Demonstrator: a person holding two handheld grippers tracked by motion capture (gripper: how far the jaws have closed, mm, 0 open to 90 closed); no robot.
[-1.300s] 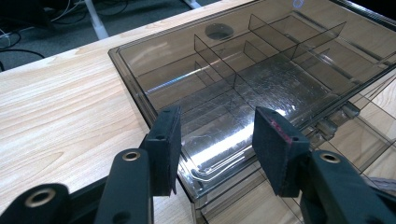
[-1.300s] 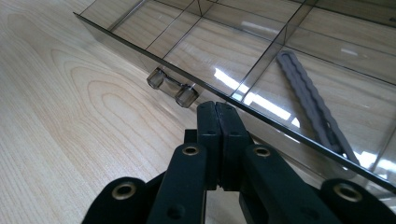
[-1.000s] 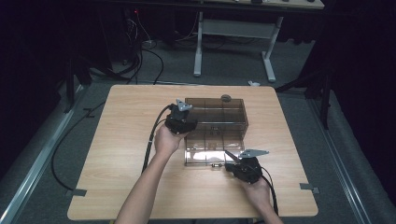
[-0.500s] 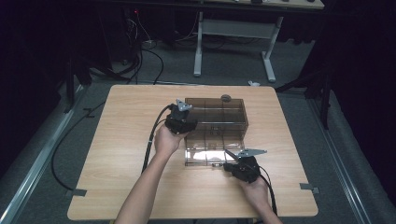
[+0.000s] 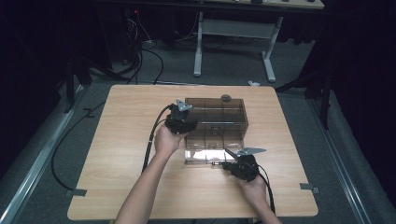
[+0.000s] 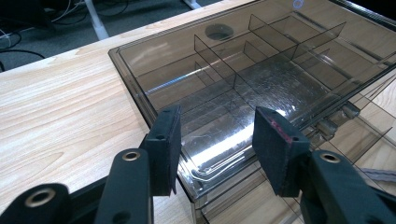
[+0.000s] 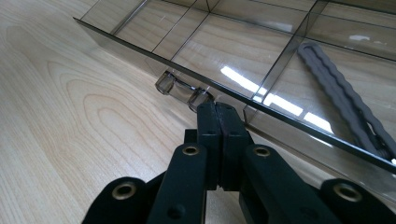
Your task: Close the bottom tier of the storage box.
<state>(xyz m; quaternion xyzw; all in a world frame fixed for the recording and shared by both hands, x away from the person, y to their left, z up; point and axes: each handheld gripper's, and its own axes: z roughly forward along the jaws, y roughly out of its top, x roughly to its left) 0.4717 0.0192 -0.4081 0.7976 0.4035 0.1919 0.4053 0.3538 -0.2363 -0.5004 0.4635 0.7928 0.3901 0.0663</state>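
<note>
Item: smoke-tinted compartment box (image 5: 215, 122), lid open, at mid-table (image 5: 116, 140). Left gripper (image 5: 183, 120) at the box's left edge, jaws spread either side of the lid's corner, pads not visibly pressing it. Right gripper (image 5: 232, 163) at the box's near-right front edge, jaws pressed together, empty, tips just beside the clear latch (image 7: 184, 92); grey wavy strip (image 7: 343, 100) inside a compartment.

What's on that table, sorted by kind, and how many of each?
Clear plastic divider box: 1
Grey wavy strip inside the box: 1
Handheld grippers, left gripper and right gripper: 2
Total: 4
</note>
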